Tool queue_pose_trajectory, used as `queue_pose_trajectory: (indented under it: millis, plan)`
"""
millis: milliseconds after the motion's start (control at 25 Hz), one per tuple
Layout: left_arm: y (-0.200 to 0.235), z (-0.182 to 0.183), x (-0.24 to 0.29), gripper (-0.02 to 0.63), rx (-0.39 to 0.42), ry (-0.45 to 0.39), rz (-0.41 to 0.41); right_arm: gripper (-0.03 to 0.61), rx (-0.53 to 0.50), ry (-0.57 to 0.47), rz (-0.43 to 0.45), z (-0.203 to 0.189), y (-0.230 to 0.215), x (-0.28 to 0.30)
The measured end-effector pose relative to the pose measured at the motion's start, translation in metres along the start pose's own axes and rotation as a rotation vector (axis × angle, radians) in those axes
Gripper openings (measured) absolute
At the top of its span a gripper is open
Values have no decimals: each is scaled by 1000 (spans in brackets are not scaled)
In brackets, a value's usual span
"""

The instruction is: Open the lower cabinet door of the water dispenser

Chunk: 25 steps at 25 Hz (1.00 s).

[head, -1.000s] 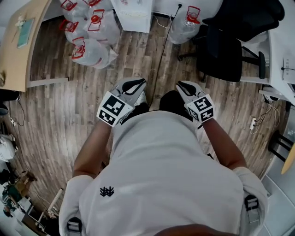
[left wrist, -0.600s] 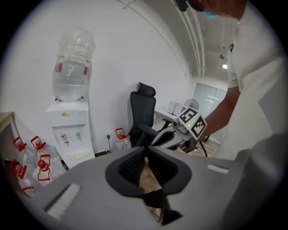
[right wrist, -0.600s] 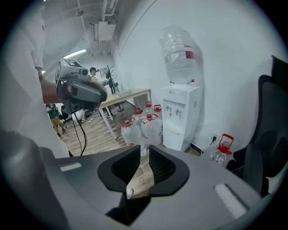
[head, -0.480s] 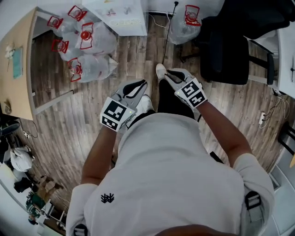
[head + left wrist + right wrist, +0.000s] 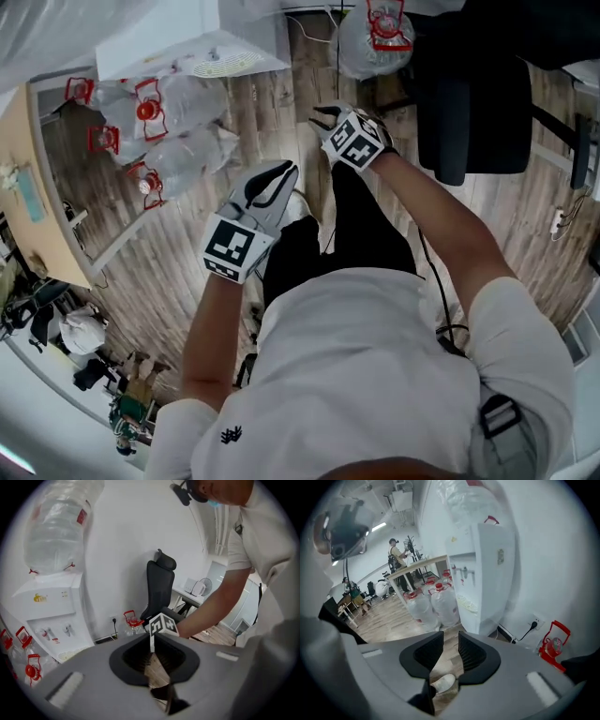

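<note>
Right gripper (image 5: pixel 321 118), jaws just opening on nothing, hangs near the water dispenser (image 5: pixel 178 49); left gripper (image 5: pixel 279 172) closed, empty.

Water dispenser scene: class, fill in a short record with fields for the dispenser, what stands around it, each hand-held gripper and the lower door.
dispenser: white, upright, bottle on top
beside it: spare bottles with red handles, on the wood floor
chair: black, on the dispenser's other side
left hand-held gripper: jaws together, empty
right hand-held gripper: jaws apart, just been opening, nothing between them; further forward than the left
lower door: barely in view; neither gripper on it yet
</note>
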<state>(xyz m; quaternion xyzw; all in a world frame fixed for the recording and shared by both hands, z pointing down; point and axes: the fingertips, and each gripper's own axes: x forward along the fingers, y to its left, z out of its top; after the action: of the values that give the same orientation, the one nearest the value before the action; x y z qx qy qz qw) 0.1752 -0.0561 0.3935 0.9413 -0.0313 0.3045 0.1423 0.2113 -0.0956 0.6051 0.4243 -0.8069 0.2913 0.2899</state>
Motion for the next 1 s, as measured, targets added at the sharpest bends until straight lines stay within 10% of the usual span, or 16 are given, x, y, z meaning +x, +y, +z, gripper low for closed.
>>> queue_pose_trajectory:
  millis: [1000]
  plan:
    - [140,-75,112,60,-82,36,-44,161,-177,148,-34,-9,-169,296]
